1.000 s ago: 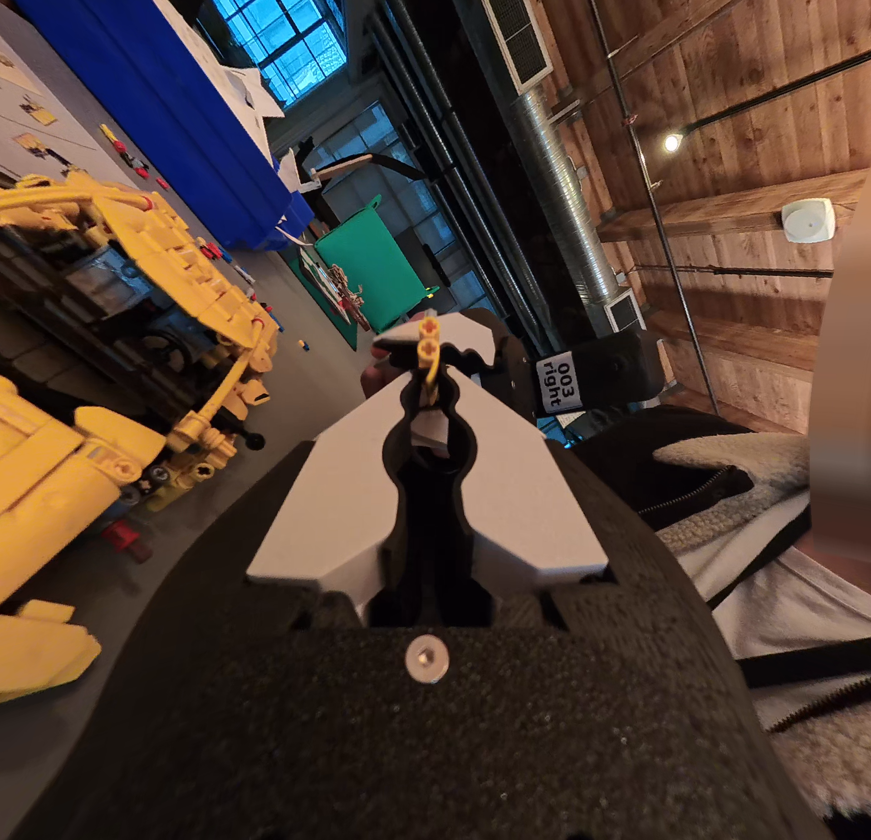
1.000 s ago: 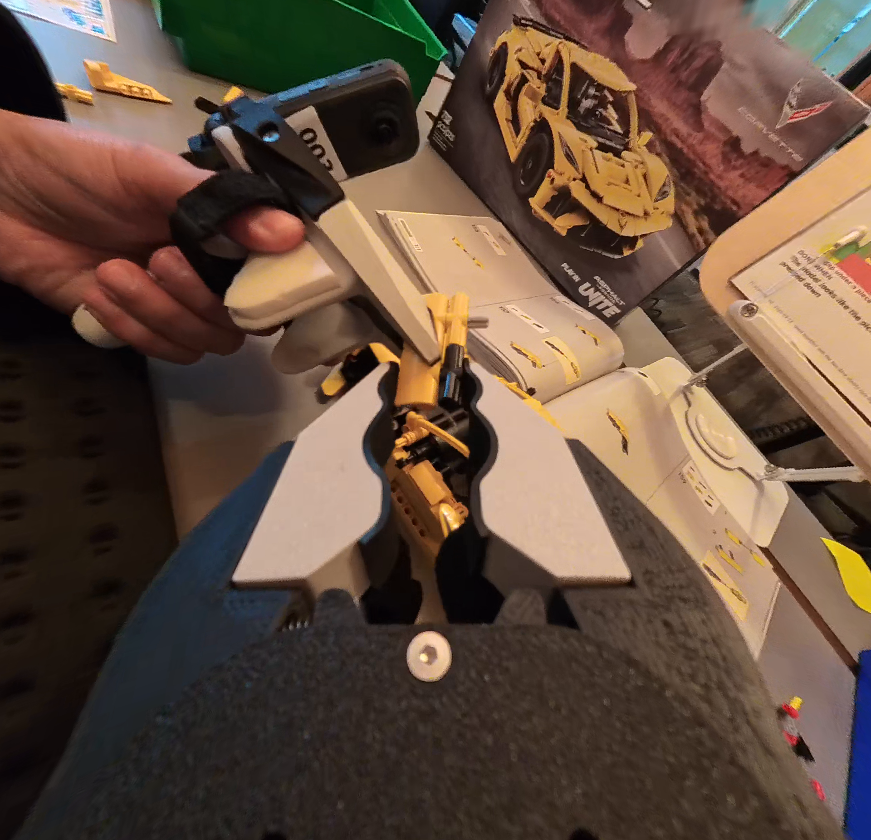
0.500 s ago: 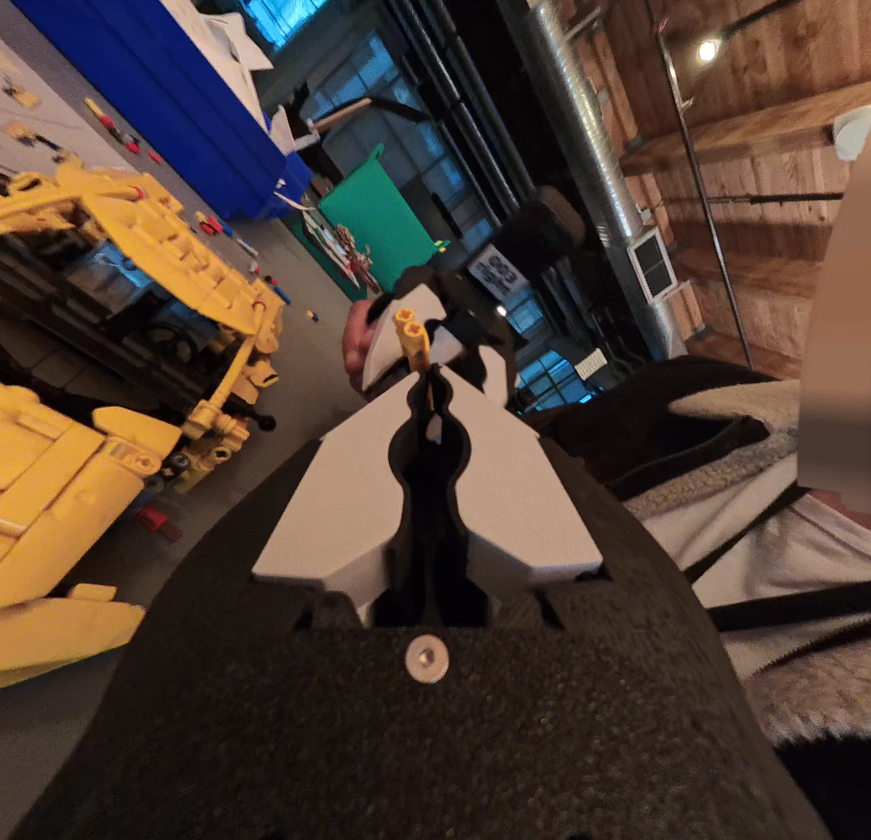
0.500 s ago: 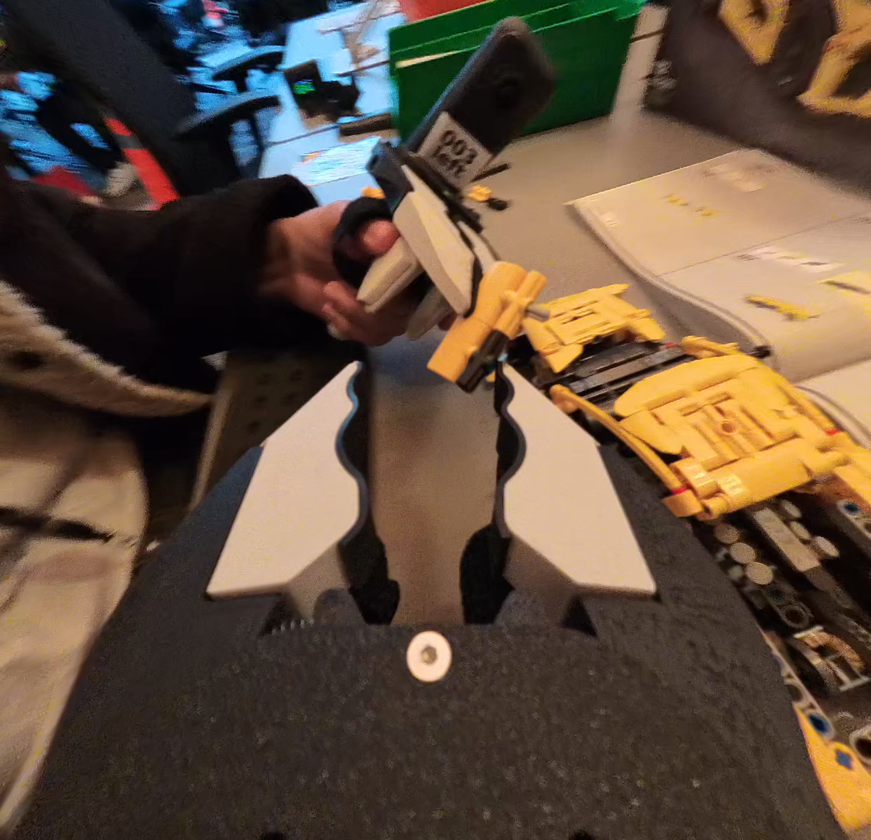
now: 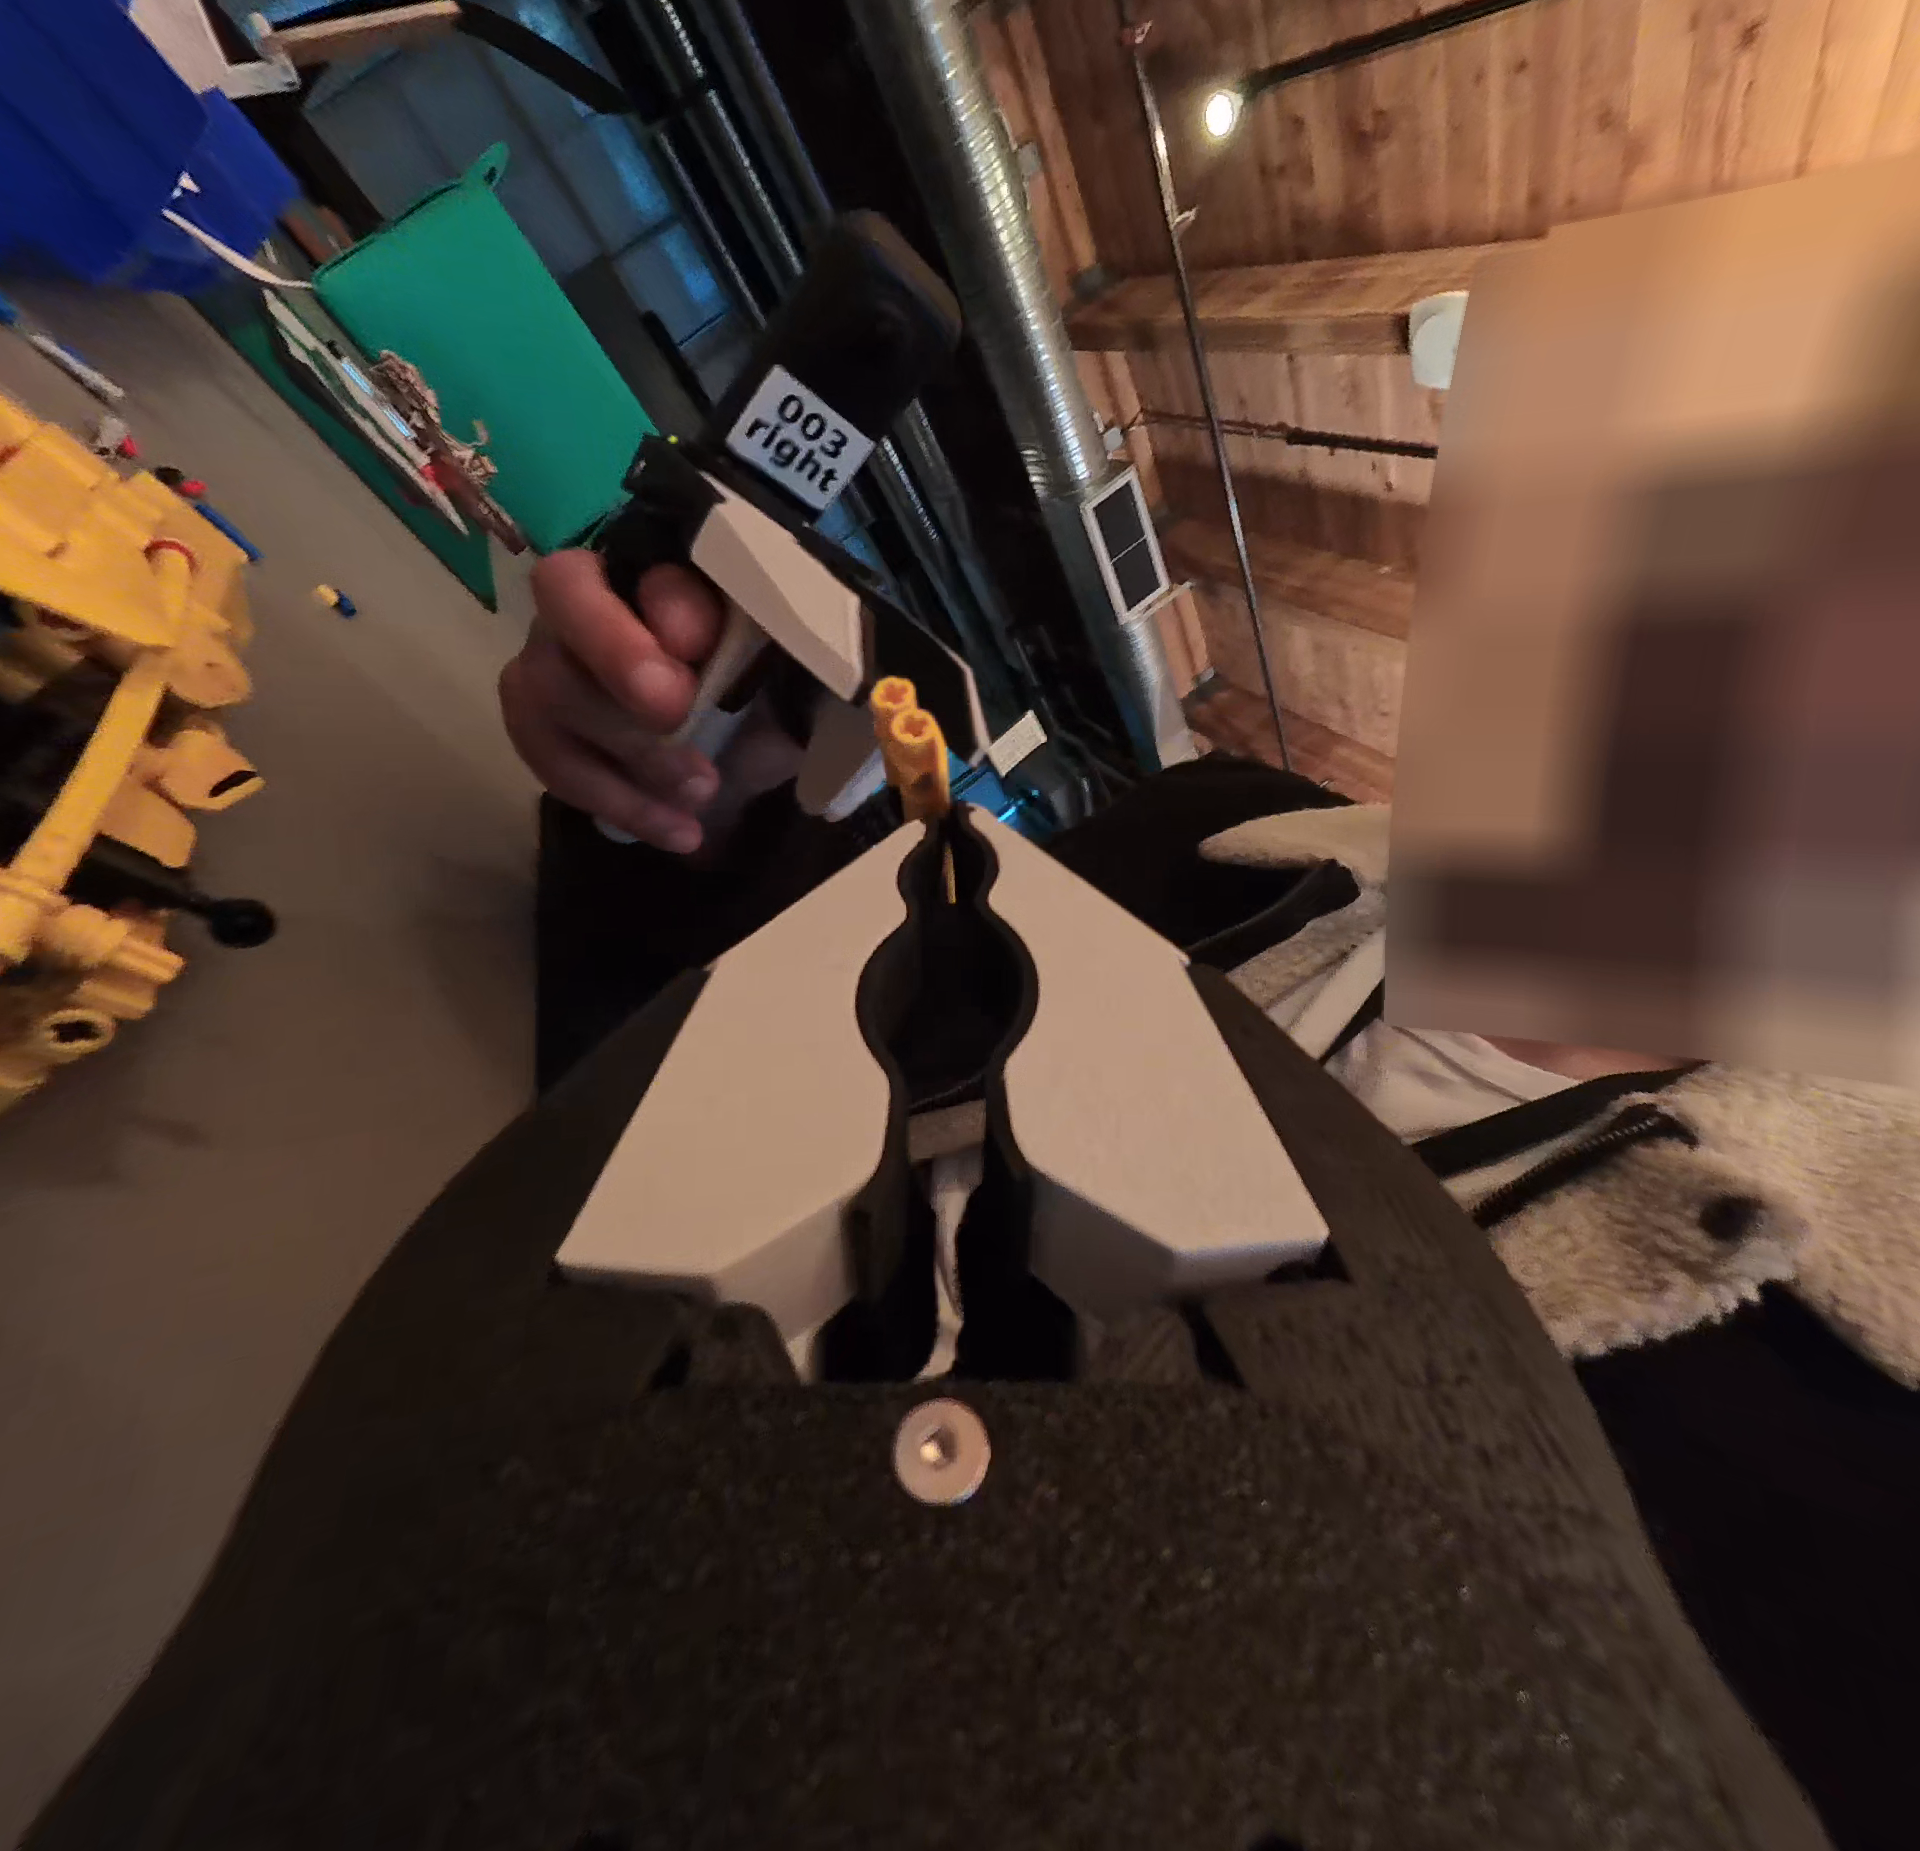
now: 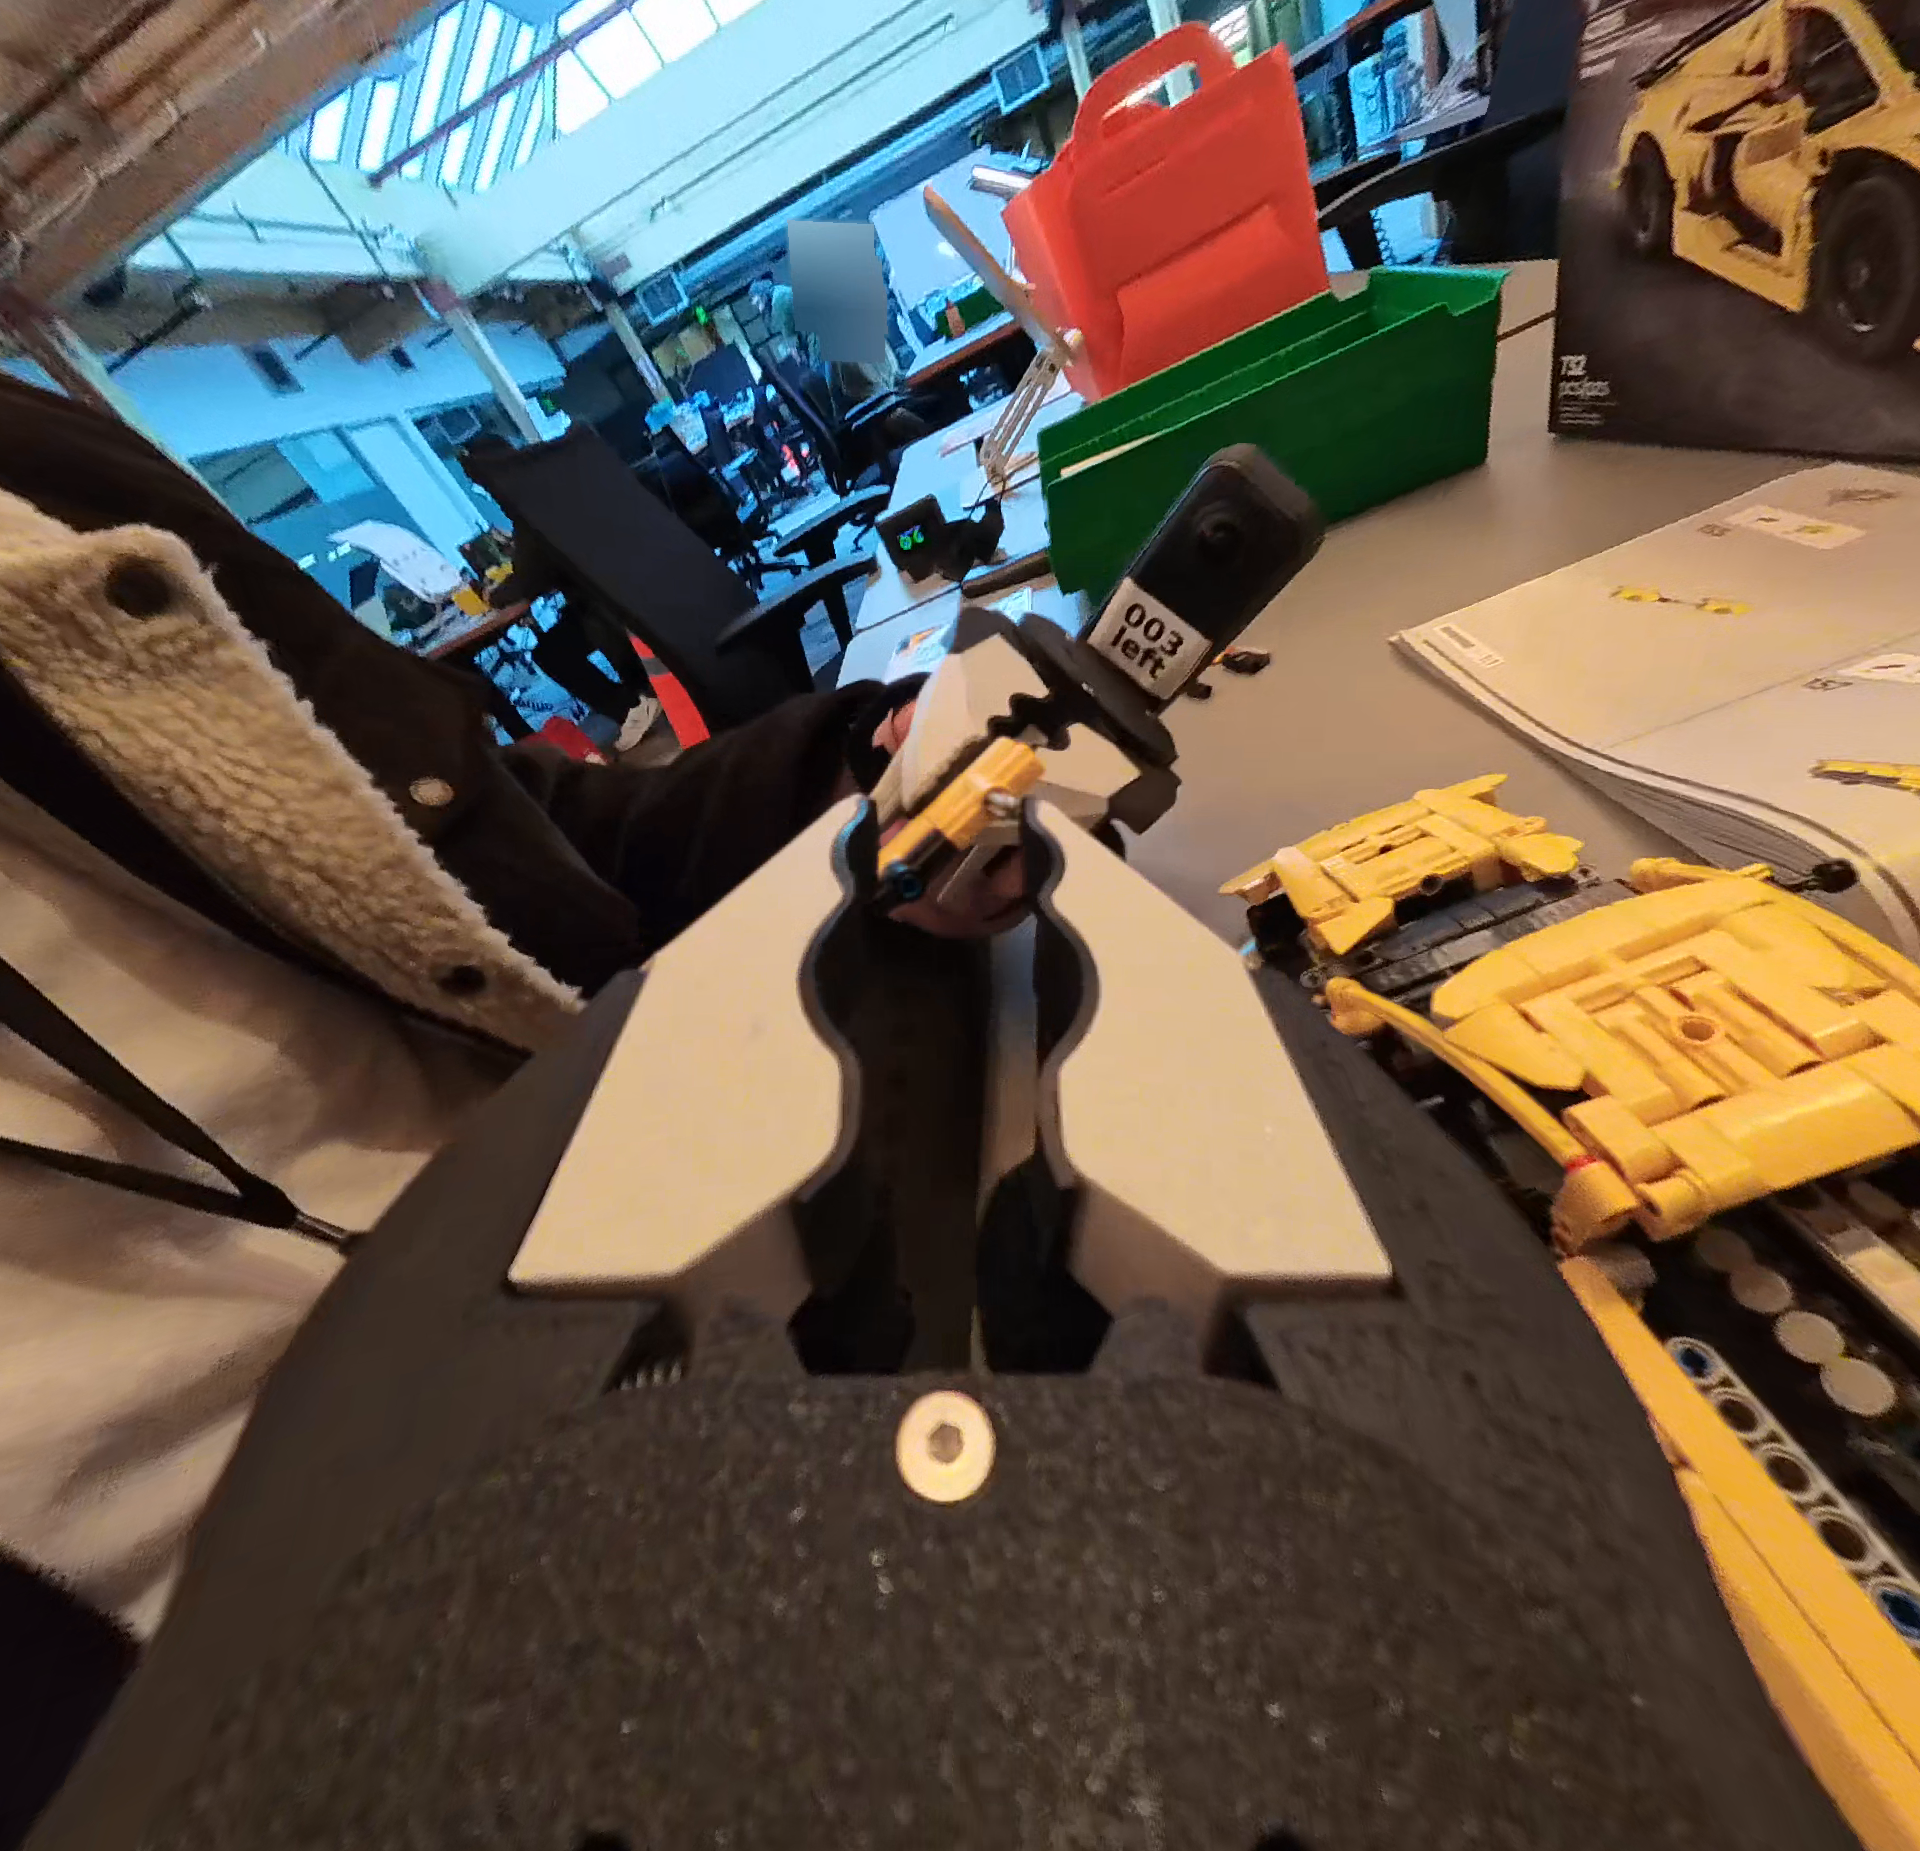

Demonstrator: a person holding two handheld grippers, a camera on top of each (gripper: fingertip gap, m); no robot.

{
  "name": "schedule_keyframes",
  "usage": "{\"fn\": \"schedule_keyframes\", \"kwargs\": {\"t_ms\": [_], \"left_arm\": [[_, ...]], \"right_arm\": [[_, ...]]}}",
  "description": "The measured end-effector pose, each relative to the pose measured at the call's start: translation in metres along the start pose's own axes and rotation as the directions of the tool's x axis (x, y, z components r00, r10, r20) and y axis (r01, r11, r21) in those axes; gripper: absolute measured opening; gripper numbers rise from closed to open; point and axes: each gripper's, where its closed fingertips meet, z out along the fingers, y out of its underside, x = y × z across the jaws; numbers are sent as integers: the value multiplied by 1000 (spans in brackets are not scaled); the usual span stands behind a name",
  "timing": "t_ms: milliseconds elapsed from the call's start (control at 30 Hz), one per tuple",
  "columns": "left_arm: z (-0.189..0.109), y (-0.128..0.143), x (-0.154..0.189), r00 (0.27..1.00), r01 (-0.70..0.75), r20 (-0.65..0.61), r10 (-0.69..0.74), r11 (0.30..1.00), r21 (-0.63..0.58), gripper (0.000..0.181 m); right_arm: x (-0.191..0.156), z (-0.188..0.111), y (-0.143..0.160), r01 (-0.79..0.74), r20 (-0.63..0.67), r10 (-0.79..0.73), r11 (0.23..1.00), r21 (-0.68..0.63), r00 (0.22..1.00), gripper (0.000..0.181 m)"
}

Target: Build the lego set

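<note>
Right gripper (image 6: 945, 845) has backed off the part and narrowed its still-empty gap; left gripper (image 5: 940, 825) stays clamped on the yellow connector sub-assembly (image 6: 961, 799), held above the table beside the yellow car model (image 6: 1621, 1022) — regrip squarely on its free end, then align before pressing in.

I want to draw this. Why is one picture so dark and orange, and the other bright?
Left wrist view tilts up at a dim wooden ceiling lit by one small lamp, so it looks orange. Right wrist view faces bright skylights, so it's bluish; its edges bend from the wide lens.
</note>
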Motion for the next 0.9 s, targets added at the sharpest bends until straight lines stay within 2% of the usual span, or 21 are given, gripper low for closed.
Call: {"fn": "schedule_keyframes", "kwargs": {"t_ms": [100,200,300,333,400,600,700,767,833,900], "left_arm": [[2,4,-1,1000,-1,8,1,1000,-23,0],[2,5,0,1000,2,-2,-2,1000,-32,0],[4,9,0,1000,2,2,-2,999,-51,0],[4,10,1,1000,3,-6,-4,998,-57,0],[5,12,1,1000,-2,-7,1,998,-67,0],[-2,-1,-7,999,3,37,-4,1000,6,1],[-6,-8,-21,985,-70,158,64,997,27,2],[-16,-19,-35,939,-169,311,146,985,46,15],[-28,-31,-44,865,-286,444,234,957,53,18],[-35,-42,-42,794,-397,520,315,917,50,17]], "right_arm": [[0,2,3,42,-21,-42,999,-16,999,22],[6,2,6,21,-42,-23,999,-31,999,20],[1,2,6,11,-5,-11,999,-32,1000,17],[-1,2,7,7,8,-7,999,-40,1000,8],[-2,1,9,-8,15,9,999,-54,1000,6],[10,0,11,-13,-70,8,998,-65,998,4],[23,-6,13,-61,-190,48,996,-64,981,4],[38,-16,24,-107,-325,70,989,-99,943,4],[57,-34,47,-188,-502,79,968,-169,861,4],[66,-51,77,-318,-615,115,920,-231,780,4]]}}
